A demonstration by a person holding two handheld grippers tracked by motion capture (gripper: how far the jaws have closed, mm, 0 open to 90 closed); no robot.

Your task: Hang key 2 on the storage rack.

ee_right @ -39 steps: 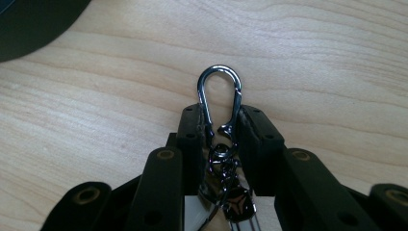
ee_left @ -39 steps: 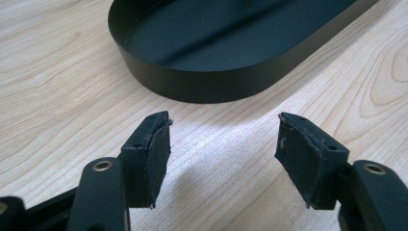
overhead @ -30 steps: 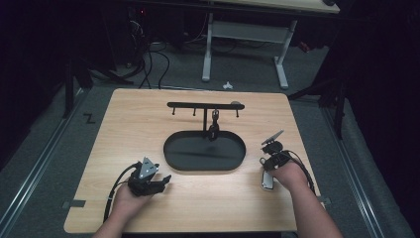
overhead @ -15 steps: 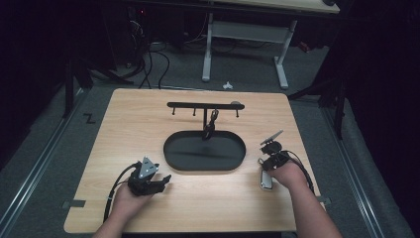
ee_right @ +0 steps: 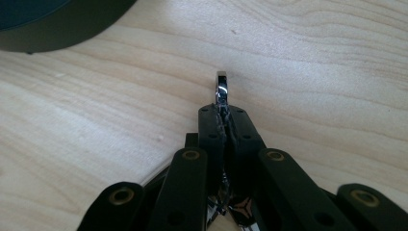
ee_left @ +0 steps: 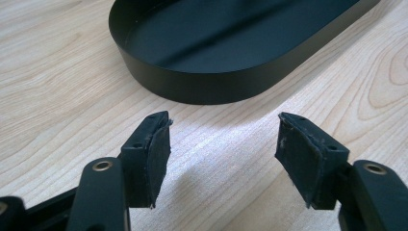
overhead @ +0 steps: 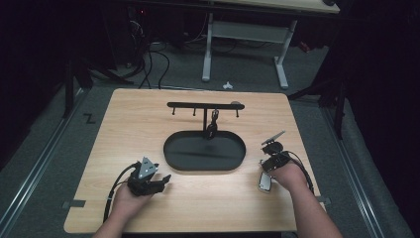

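My right gripper [ee_right: 225, 113] is shut on a thin shiny metal piece [ee_right: 221, 89] whose tip pokes out past the jaws, just above the wooden table. From above, this gripper [overhead: 270, 157] sits right of the black oval tray [overhead: 173, 148], with a silvery part [overhead: 265, 182] by the hand. My left gripper [ee_left: 223, 159] is open and holds nothing, low over the wood in front of the tray wall [ee_left: 202, 86]. The high view has the left gripper [overhead: 163, 179] at the tray's front left. Something small and dark [overhead: 212, 126] hangs from the black hook rack [overhead: 205, 105] behind the tray.
The wooden table [overhead: 124, 124] has bare wood around the tray. Cables trail from both grippers toward the front edge. Beyond the table's far edge stand a white desk frame [overhead: 208, 49], floor cables and a small white object [overhead: 228, 85].
The dark thing hanging on the rack has swung slightly. Both hands and grippers have stayed almost where they were.
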